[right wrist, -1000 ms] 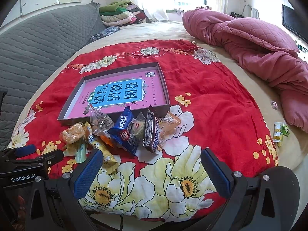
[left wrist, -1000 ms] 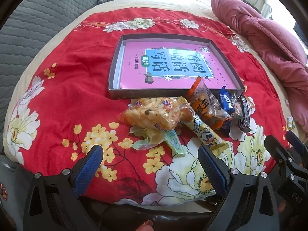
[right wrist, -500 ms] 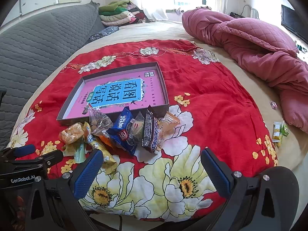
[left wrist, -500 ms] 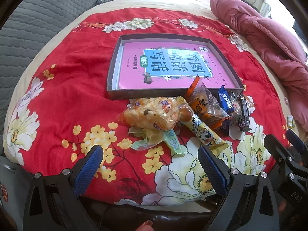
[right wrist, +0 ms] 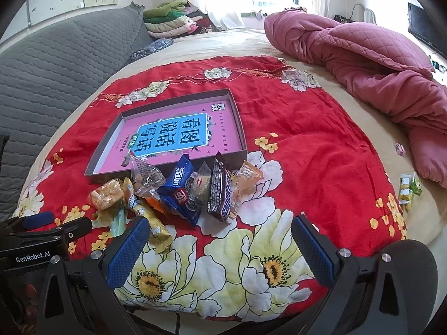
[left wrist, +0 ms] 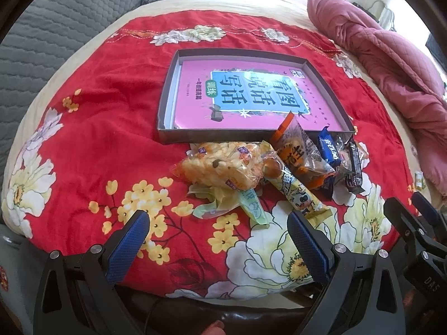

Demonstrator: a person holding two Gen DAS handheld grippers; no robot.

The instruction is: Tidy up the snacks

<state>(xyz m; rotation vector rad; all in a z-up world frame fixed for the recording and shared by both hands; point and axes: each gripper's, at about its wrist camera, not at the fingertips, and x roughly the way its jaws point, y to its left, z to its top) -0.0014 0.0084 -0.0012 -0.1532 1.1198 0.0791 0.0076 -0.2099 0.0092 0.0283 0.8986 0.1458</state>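
1. Snacks (right wrist: pixel 178 192) heaped on the bed's red blanket (right wrist: pixel 307 150), touching the near wall of the tray (right wrist: pixel 237 122).
2. Light, crinkly, slippery wrappers; likely best pinched at a sealed end.
3. Left gripper (left wrist: pixel 218 223) and right gripper (right wrist: pixel 220 231): jaws spread wide, empty, touching nothing, near side of pile.

both tools, left tool (left wrist: pixel 218 220) and right tool (right wrist: pixel 220 227), hover spread wide, empty.

Small wrappers (right wrist: pixel 408 188) at the bed's edge too tiny to read; tray's (left wrist: pixel 178 136) near wall partly behind snacks (left wrist: pixel 304 153).
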